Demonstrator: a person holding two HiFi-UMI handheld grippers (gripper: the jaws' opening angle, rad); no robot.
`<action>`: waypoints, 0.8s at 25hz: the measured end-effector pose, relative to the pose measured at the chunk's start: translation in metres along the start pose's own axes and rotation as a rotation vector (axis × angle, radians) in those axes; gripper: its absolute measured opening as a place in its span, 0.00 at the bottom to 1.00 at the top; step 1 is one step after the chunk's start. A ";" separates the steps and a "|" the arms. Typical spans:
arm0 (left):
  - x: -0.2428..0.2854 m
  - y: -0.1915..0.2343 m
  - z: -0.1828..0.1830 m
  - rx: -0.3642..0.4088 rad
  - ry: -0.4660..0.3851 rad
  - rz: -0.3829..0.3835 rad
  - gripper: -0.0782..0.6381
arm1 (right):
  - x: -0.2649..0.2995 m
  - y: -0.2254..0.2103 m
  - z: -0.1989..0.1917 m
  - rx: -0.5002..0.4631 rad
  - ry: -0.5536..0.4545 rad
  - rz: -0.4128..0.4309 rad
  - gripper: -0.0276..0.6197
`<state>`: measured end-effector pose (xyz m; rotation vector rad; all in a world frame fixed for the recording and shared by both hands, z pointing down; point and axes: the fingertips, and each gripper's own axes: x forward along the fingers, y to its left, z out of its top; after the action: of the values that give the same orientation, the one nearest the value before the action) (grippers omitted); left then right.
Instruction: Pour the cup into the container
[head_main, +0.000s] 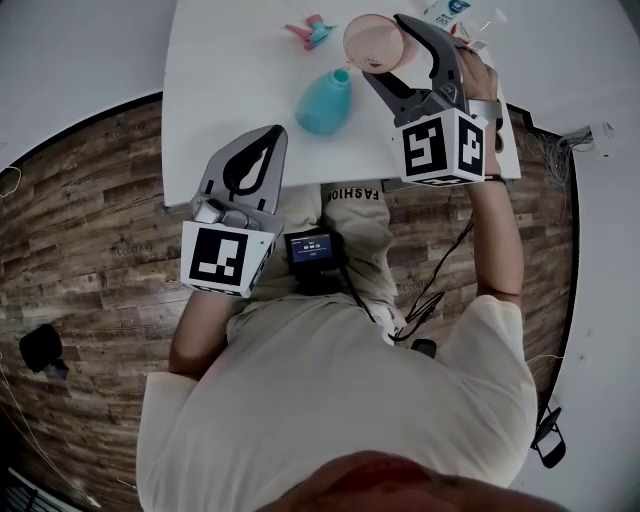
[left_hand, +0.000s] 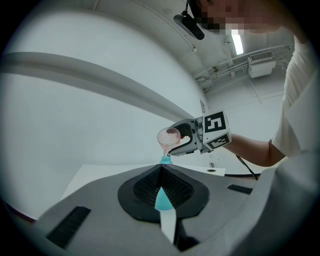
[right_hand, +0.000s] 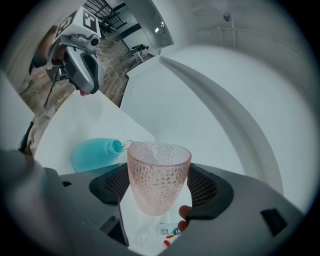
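The right gripper (right_hand: 159, 190) has its jaws clamped on the lower body of a translucent pink dimpled plastic cup (right_hand: 159, 175), one black ribbed pad against each side, with the cup's foot sitting back between the jaws and its wide mouth reaching out past their tips. The cup is tipped over, and its lip hangs just above the open mouth of a rounded teal plastic bottle (right_hand: 92, 152). A thin clear stream (right_hand: 125, 144) runs from the lip into the bottle's mouth. A fingertip (right_hand: 184, 212) shows beside the cup's foot. In the head view the bottle stands upright near the middle of the white table (head_main: 230, 60), just to the near left of the tilted cup, which is held over the far half of the surface. The left gripper (left_hand: 161, 175) holds nothing; its jaws meet at the tips and leave only a narrow slit behind them, through which a sliver of the teal bottle shows. It hovers at the table's near edge, toward the left corner, well apart from the bottle and pointing at it. A small pink and teal object (head_main: 310, 32) lies by the far edge.
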<state>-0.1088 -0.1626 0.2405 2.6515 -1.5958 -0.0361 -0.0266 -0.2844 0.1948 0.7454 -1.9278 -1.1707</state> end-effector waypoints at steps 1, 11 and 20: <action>0.000 0.000 0.000 0.002 -0.001 0.000 0.12 | 0.000 0.000 0.000 -0.002 -0.001 -0.003 0.60; 0.000 -0.001 0.001 0.011 0.000 -0.005 0.12 | -0.004 -0.001 0.001 -0.011 0.004 -0.008 0.60; -0.002 0.001 -0.004 0.014 0.010 0.000 0.12 | -0.005 -0.004 0.004 -0.020 0.007 -0.012 0.60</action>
<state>-0.1104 -0.1613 0.2444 2.6583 -1.5987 -0.0119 -0.0268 -0.2803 0.1882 0.7498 -1.9054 -1.1914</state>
